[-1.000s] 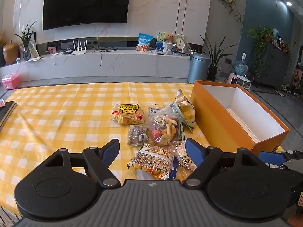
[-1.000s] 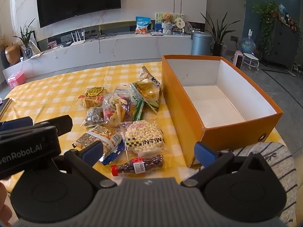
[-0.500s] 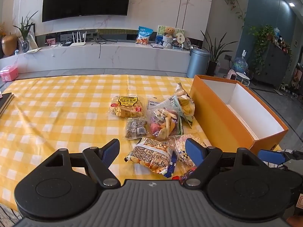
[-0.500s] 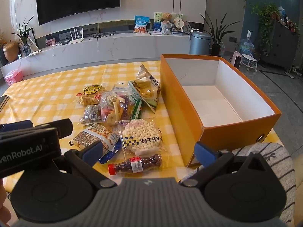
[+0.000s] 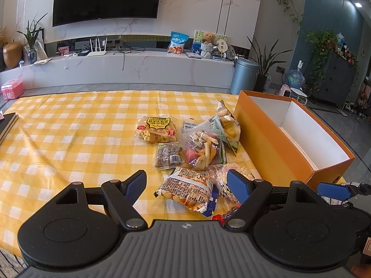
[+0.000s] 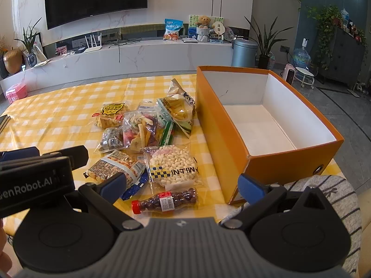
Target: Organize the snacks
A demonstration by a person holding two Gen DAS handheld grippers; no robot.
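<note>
Several snack packs lie in a heap on the yellow checked tablecloth [image 5: 69, 139], left of an empty orange box [image 6: 222, 125] with a white inside. Nearest the left gripper [image 5: 186, 186] is a brown biscuit pack [image 5: 185, 186]; the gripper hovers above it, open, nothing between its fingers. Behind it lie a mixed dried-fruit bag [image 5: 203, 149], a yellow cracker pack [image 5: 156, 129] and a small dark pack [image 5: 167, 156]. The right gripper [image 6: 183, 185] stands open over a bag of white puffs [image 6: 171, 164] and a small red-capped bottle [image 6: 165, 201], holding nothing.
The orange box [image 5: 266, 143] stands at the table's right edge. A dark book [image 5: 7, 125] lies at the far left edge. A striped grey cushion [image 6: 334, 199] sits below the box. The left gripper's body [image 6: 34, 176] shows at the right wrist view's left.
The left wrist view has shifted slightly, so the snack heap sits a little higher and further back between its fingers. The right gripper's view is nearly unchanged. Both stay open.
</note>
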